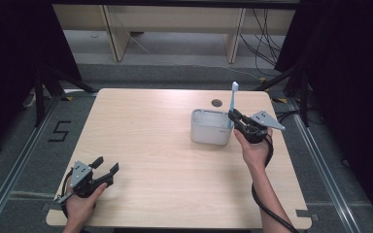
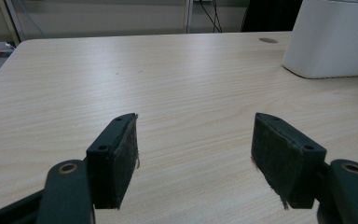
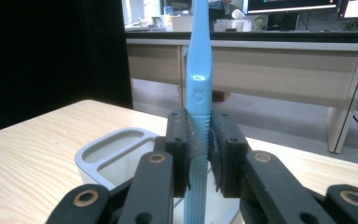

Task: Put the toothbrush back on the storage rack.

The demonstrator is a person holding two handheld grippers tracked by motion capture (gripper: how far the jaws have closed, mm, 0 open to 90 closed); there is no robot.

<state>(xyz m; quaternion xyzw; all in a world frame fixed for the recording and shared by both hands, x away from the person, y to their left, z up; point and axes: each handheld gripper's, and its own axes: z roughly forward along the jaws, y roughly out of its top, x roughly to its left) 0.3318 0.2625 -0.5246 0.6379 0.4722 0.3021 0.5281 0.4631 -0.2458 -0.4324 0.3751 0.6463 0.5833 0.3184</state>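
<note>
A light blue toothbrush (image 1: 233,102) stands upright, head up, over the right end of a white holder box (image 1: 211,127) with open compartments. My right gripper (image 1: 234,118) is shut on the toothbrush handle (image 3: 198,116); its lower end dips into the white holder (image 3: 116,151). My left gripper (image 1: 106,167) rests near the table's front left corner, open with nothing between its pads (image 2: 123,154). From the left gripper view the holder (image 2: 333,39) sits far off at the upper right.
The wooden table (image 1: 155,145) has a small round hole (image 1: 216,103) behind the holder. Dark curtains flank both sides. Desk legs and cables stand on the floor beyond the far edge.
</note>
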